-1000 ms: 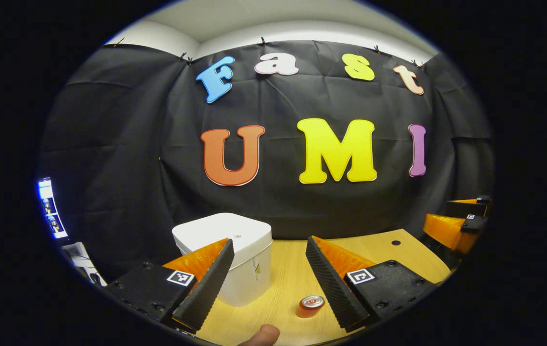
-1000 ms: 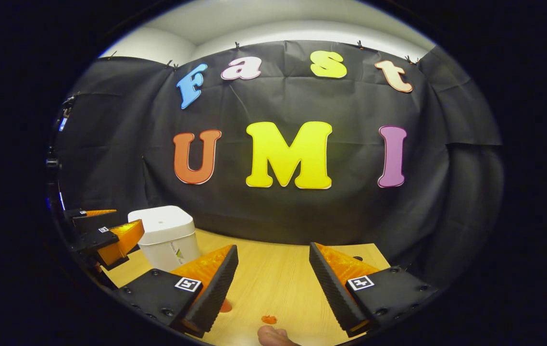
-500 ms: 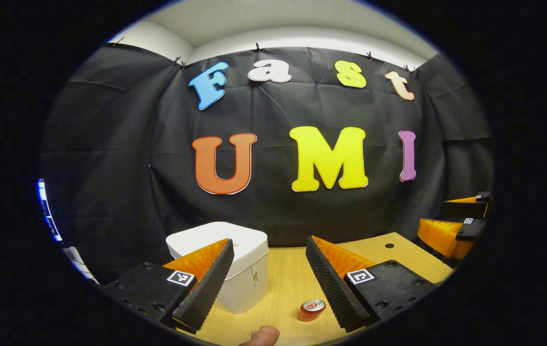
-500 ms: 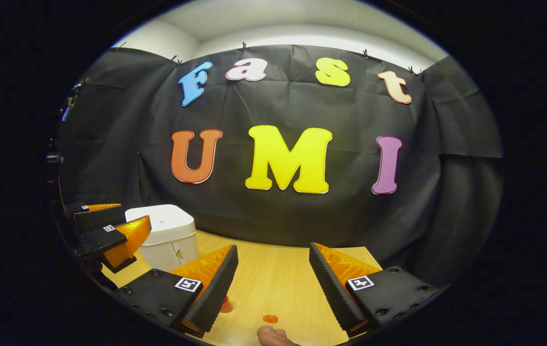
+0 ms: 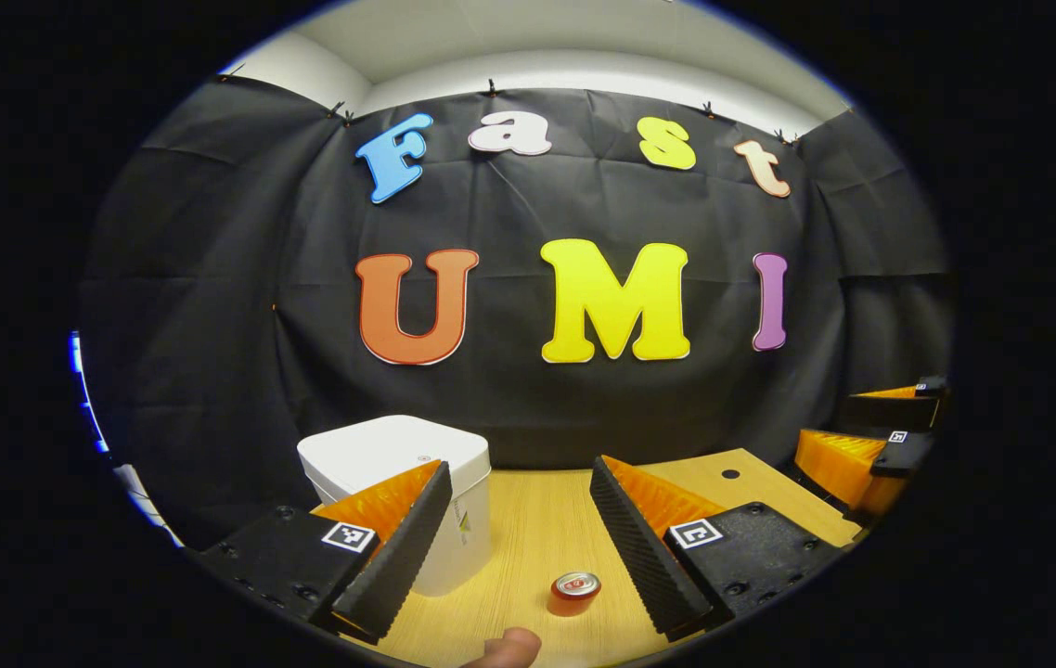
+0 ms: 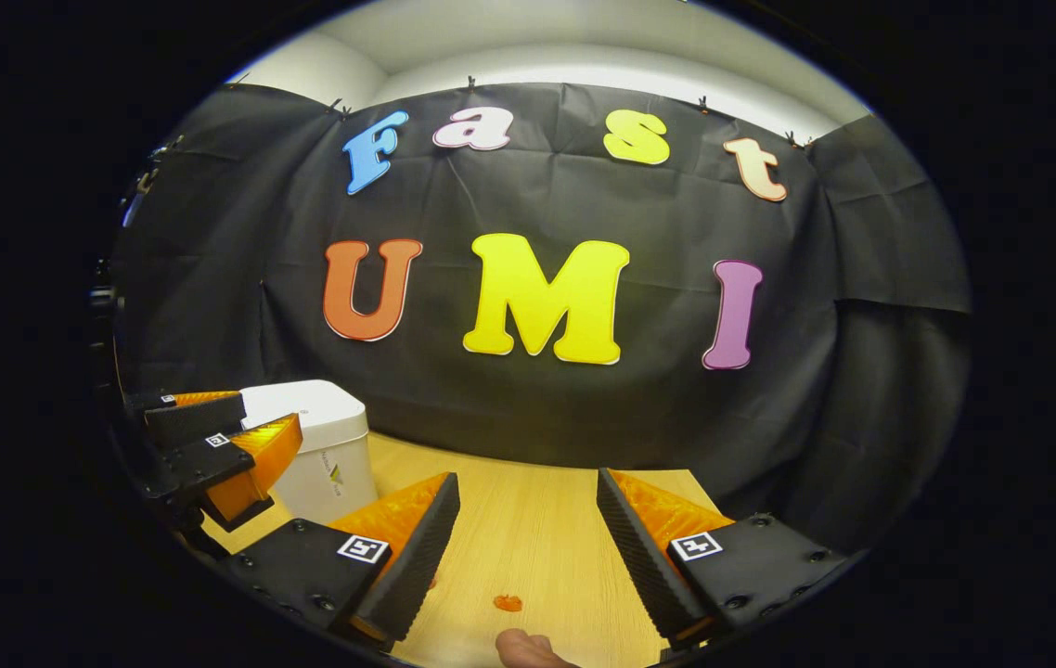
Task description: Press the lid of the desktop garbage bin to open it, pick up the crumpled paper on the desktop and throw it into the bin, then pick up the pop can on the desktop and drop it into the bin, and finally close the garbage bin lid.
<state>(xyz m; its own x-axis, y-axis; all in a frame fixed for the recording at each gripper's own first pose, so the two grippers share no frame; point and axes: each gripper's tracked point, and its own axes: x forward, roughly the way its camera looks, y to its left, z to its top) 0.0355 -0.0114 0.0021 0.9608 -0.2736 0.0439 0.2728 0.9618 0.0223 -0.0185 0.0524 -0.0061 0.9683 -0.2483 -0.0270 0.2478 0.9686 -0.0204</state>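
Left gripper view: I see the wooden desktop [image 5: 537,520] running back to the black booth wall. The white desktop garbage bin [image 5: 398,464] stands on it at left, lid down, partly behind my left gripper's [image 5: 519,538] left finger. That gripper's fingers stand wide apart with nothing between them. The red pop can [image 5: 573,594] stands upright on the desktop in the gap, low and near the right finger, not touching either finger. A fingertip [image 5: 509,647] shows at the bottom edge. At far right I see the other gripper's orange fingers.

In the right gripper view my right gripper [image 6: 528,538] is also spread apart and holds nothing, over bare desktop [image 6: 537,520]. The bin [image 6: 328,436] sits at left, lid shut, just behind the left gripper [image 6: 212,436]. A small orange fleck [image 6: 508,603] lies on the wood. I cannot find the crumpled paper.
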